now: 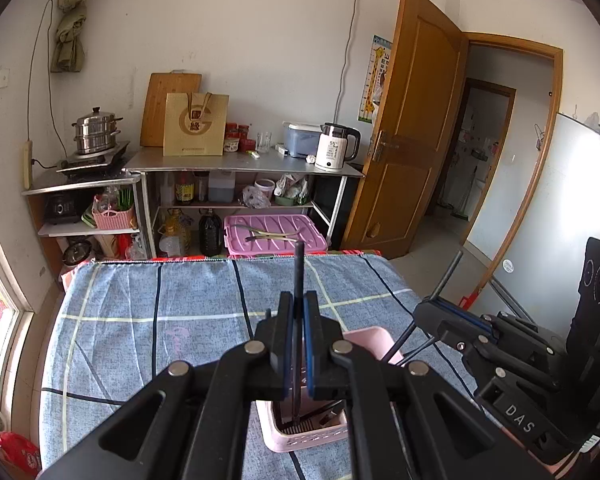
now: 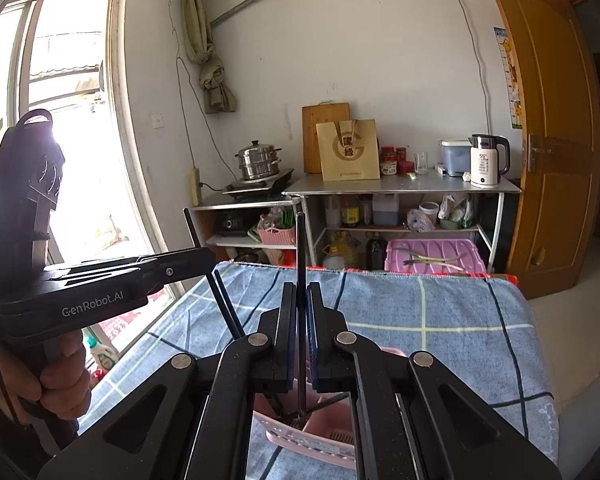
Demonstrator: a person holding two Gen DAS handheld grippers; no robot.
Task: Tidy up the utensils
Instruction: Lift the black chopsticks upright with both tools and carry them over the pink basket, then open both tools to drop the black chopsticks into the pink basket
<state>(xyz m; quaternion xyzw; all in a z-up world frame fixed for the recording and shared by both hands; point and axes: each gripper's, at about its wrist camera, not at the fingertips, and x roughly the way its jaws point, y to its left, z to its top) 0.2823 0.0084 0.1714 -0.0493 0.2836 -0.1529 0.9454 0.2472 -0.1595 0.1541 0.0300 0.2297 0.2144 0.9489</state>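
Note:
A pink slotted utensil basket (image 1: 304, 438) stands on the blue plaid cloth (image 1: 160, 320), below both grippers; it also shows in the right wrist view (image 2: 316, 440). My left gripper (image 1: 299, 300) is shut on a black chopstick (image 1: 298, 272) held upright, its lower end inside the basket. My right gripper (image 2: 300, 292) is shut on another black chopstick (image 2: 300, 248), also upright with its tip in the basket. More black chopsticks (image 2: 224, 304) lean in the basket. The right gripper (image 1: 432, 308) shows in the left wrist view; the left gripper (image 2: 204, 258) shows in the right wrist view.
Beyond the table's far edge a pink crate (image 1: 274, 234) sits on the floor. A steel shelf (image 1: 240, 166) holds a kettle (image 1: 334, 146), a paper bag and jars. A steamer pot (image 1: 96, 130) stands to its left. A wooden door (image 1: 412, 120) stands open at right, a window (image 2: 60, 120) at left.

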